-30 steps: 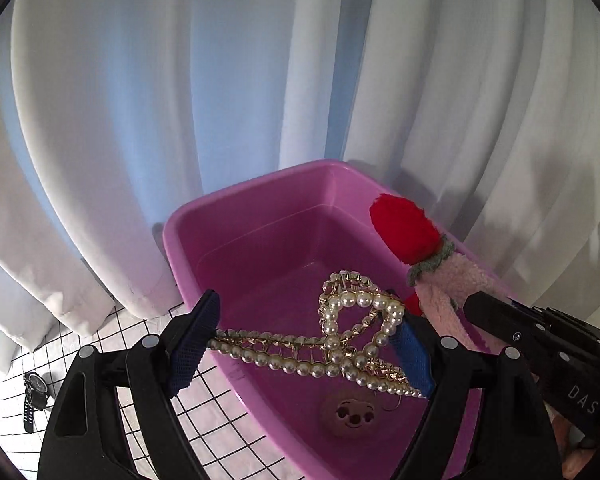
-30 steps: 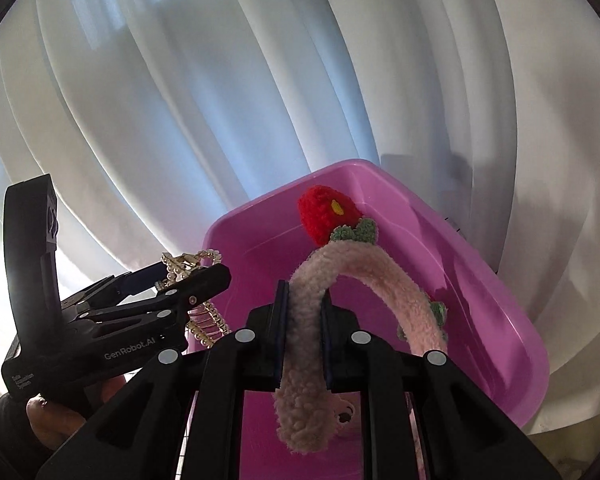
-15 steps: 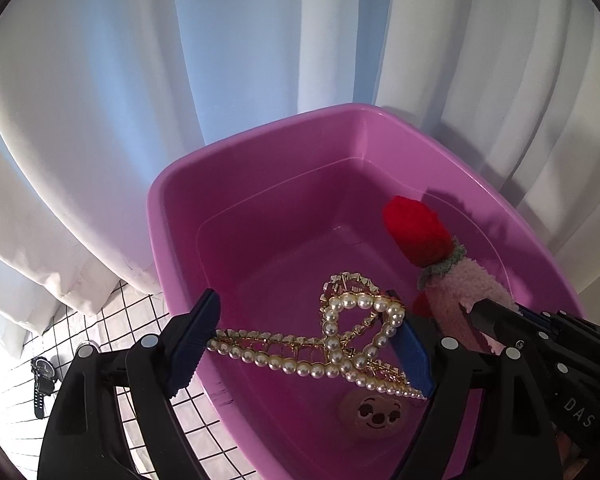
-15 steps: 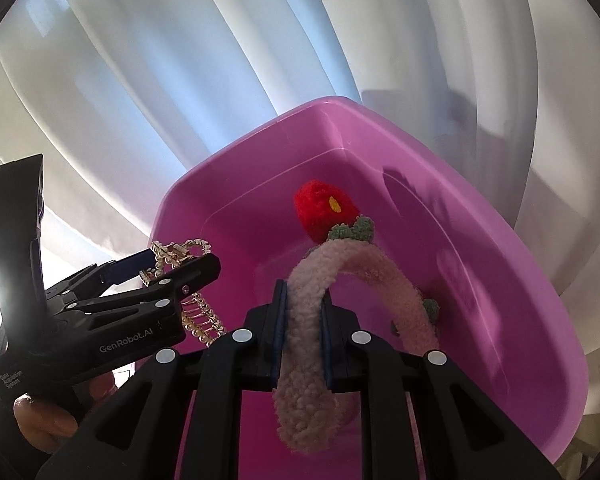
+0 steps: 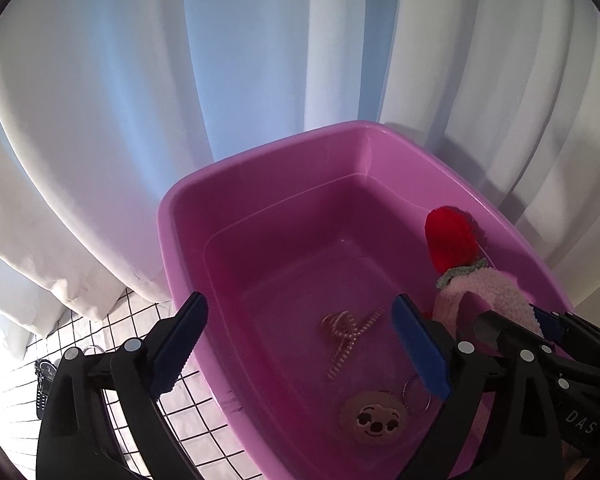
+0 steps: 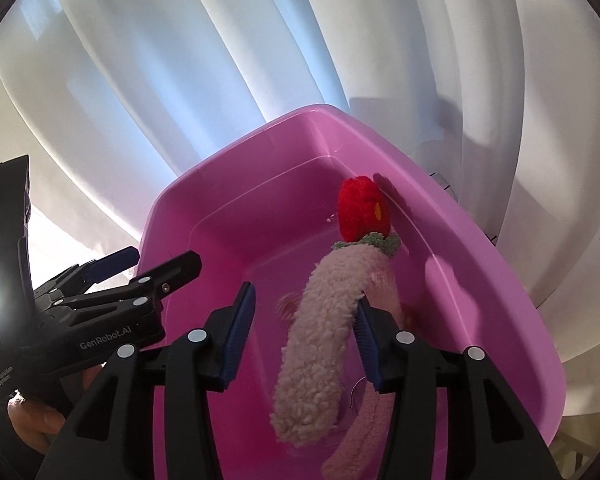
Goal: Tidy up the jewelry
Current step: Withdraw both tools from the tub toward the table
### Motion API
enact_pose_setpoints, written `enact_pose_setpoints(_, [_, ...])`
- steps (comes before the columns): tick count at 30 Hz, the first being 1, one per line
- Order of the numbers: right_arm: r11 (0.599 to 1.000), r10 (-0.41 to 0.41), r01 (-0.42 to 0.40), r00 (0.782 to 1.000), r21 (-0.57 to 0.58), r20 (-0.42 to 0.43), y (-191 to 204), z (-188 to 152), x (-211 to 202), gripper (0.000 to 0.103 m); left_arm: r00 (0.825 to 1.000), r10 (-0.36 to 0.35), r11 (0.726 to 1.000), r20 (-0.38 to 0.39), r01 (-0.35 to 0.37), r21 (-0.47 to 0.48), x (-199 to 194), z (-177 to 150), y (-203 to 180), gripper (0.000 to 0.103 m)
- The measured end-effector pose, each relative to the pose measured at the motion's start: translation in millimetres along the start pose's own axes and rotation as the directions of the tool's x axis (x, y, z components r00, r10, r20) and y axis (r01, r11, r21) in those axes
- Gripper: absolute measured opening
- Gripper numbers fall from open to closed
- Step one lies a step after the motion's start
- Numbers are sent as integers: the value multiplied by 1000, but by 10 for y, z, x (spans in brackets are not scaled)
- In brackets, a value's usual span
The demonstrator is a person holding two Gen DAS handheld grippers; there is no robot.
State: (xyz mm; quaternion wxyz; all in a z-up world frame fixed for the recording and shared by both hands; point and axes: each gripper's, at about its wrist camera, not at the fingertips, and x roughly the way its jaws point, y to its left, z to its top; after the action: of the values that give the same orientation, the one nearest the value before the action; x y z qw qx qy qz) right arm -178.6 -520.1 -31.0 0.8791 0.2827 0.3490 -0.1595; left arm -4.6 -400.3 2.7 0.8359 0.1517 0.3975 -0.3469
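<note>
Both claws (image 5: 298, 344) (image 6: 304, 334) now opening, jewelry released.

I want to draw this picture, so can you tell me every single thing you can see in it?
Tub: one, pink, against the curtain.
Pearl hair clip: one, gold and pearl, blurred, inside the tub.
Fluffy headband: one, pale pink with a red strawberry, in the tub, between the right gripper's pads.
Smiley charm: one, tan with a ring, on the tub floor.
Watch: one, black, on the checked cloth.
Checked cloth: one, white with black lines, under the tub.
Curtain: white, behind everything.
Left gripper: black, blue pads, opening, nothing between.
Right gripper: black, blue pads, opening.
</note>
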Motion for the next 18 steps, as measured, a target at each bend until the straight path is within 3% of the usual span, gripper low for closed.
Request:
enact_pose_setpoints(1, [1000, 12, -12, 1000, 7, 3, -6, 4, -13, 50, 1000, 1, 1000, 3, -1, -5, -15, 9, 5, 91])
enact_pose_setpoints(3, [999, 39, -39, 999, 29, 0, -29, 13, -23, 65, 1000, 2, 1000, 5, -2, -11, -34, 11, 21, 91])
enact_pose_setpoints(8, [998, 30, -25, 996, 62, -87, -24, 49, 68, 70, 1000, 3, 1000, 13, -3, -23, -96, 15, 60, 91])
enact_pose_setpoints(11, [1000, -19, 19, 983, -1, -182, 77, 56, 159, 79, 1000, 6, 999, 20, -5, -33, -144, 15, 101, 91])
enact_pose_setpoints(13, [999, -52, 47, 970, -26, -236, 111, 40, 213, 79, 1000, 3, 999, 23, -2, -45, -176, 13, 141, 91])
enact_pose_setpoints(18, [999, -46, 45, 975, -13, -217, 166, 47, 147, 79, 999, 3, 998, 39, 0, -64, -280, -4, 240, 91])
